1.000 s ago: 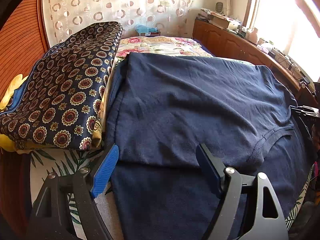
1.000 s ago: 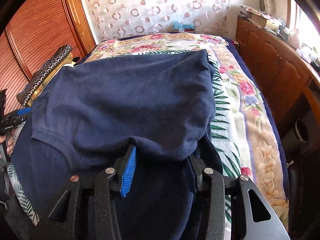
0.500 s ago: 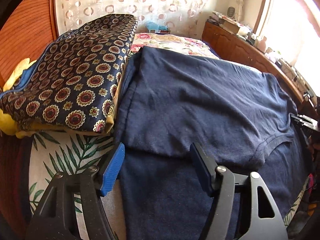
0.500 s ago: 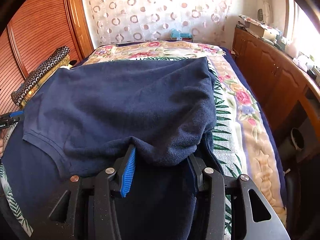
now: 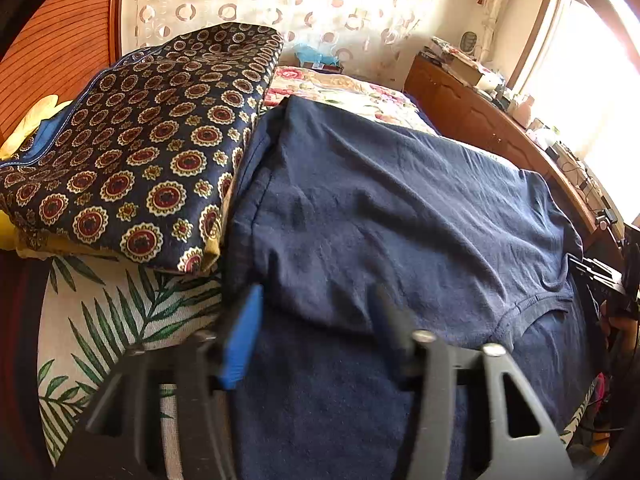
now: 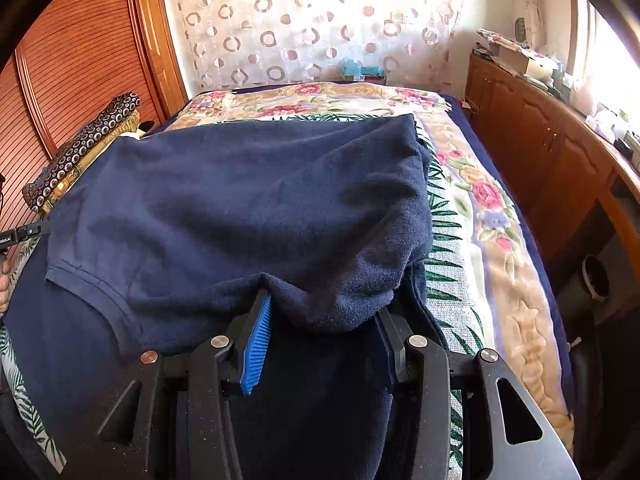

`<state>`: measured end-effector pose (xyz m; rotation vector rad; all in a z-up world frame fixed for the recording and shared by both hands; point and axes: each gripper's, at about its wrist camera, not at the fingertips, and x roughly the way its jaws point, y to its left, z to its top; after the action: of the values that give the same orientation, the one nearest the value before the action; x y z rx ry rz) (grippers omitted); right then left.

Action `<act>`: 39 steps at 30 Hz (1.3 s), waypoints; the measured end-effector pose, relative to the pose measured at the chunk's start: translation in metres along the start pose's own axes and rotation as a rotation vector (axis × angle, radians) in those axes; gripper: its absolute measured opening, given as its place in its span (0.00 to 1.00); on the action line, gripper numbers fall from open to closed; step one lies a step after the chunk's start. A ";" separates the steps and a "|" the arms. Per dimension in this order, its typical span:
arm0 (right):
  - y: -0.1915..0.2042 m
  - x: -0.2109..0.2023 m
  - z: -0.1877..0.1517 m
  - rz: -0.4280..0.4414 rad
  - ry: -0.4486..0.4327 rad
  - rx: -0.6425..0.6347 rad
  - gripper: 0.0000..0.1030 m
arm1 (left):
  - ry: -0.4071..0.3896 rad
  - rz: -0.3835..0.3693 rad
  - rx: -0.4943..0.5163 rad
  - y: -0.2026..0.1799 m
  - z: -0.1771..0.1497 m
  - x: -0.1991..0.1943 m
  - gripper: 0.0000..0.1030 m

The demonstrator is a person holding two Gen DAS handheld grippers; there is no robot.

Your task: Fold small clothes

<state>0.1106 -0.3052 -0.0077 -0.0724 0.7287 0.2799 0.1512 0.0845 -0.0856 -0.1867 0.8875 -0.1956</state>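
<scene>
Navy shirt (image 6: 248, 200), folded over itself on the bed (image 6: 476, 208), lies between the spread jaws of both the left gripper (image 5: 316, 332) and right gripper (image 6: 324, 332); unpinched, the fold might slide apart.

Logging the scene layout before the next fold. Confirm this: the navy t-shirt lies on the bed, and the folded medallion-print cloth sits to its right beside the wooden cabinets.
Wrong on one point: the folded medallion-print cloth sits to the left of the navy t-shirt, by the slatted wooden door, not beside the wooden cabinets. The left wrist view shows it clearly. The shirt does lie on the bed.
</scene>
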 end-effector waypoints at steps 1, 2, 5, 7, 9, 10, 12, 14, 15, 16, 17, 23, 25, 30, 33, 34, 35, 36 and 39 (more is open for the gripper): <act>0.000 0.000 0.000 0.000 0.000 -0.001 0.45 | 0.004 -0.010 0.005 -0.001 -0.002 -0.001 0.38; 0.000 0.000 0.000 0.000 0.000 -0.001 0.45 | 0.006 -0.014 0.012 -0.003 -0.003 -0.001 0.38; 0.000 0.000 0.000 -0.001 0.000 -0.003 0.45 | 0.008 -0.008 0.025 -0.006 -0.005 -0.001 0.38; 0.000 0.000 0.000 -0.002 0.001 -0.006 0.45 | 0.014 -0.005 0.022 -0.007 -0.004 0.000 0.38; 0.000 0.000 0.000 -0.002 0.001 -0.007 0.45 | 0.009 0.000 0.016 -0.005 -0.001 0.001 0.38; 0.000 0.000 0.000 -0.002 0.001 -0.007 0.45 | 0.007 0.006 0.010 -0.004 0.001 0.003 0.38; 0.000 0.000 0.000 -0.001 0.000 -0.006 0.45 | 0.002 0.030 0.004 -0.002 0.007 0.006 0.38; 0.000 0.000 0.000 0.000 0.000 -0.005 0.45 | -0.007 0.032 0.003 -0.003 0.010 0.009 0.38; 0.000 0.000 0.000 0.000 -0.001 -0.004 0.45 | -0.013 0.036 0.009 -0.005 0.010 0.010 0.32; -0.001 0.000 0.000 0.001 -0.001 -0.003 0.45 | -0.014 0.046 0.014 -0.006 0.010 0.011 0.17; 0.000 0.000 0.001 -0.002 -0.002 -0.005 0.45 | -0.015 0.056 0.017 -0.006 0.009 0.012 0.12; 0.004 -0.009 0.003 0.038 -0.032 -0.031 0.06 | -0.076 0.025 0.027 -0.010 0.008 -0.004 0.05; 0.003 -0.015 0.006 0.052 -0.049 -0.033 0.04 | -0.106 0.013 0.028 -0.012 0.010 -0.014 0.05; 0.004 -0.039 0.011 0.069 -0.126 -0.032 0.04 | -0.172 0.000 0.039 -0.018 0.011 -0.040 0.05; 0.007 -0.054 0.011 0.076 -0.167 -0.036 0.04 | -0.200 -0.002 0.044 -0.018 0.008 -0.053 0.05; 0.007 -0.059 0.008 0.079 -0.178 -0.038 0.04 | -0.208 -0.001 0.043 -0.018 0.007 -0.056 0.05; 0.008 -0.063 0.007 0.082 -0.186 -0.039 0.03 | -0.215 -0.002 0.042 -0.017 0.005 -0.060 0.05; 0.008 -0.068 0.005 0.085 -0.196 -0.040 0.03 | -0.222 -0.002 0.042 -0.017 0.003 -0.065 0.05; 0.009 -0.080 -0.004 0.093 -0.217 -0.041 0.03 | -0.244 -0.001 0.039 -0.017 -0.004 -0.078 0.05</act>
<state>0.0483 -0.3153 0.0428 -0.0459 0.5113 0.3857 0.0986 0.0871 -0.0258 -0.1709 0.6409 -0.1870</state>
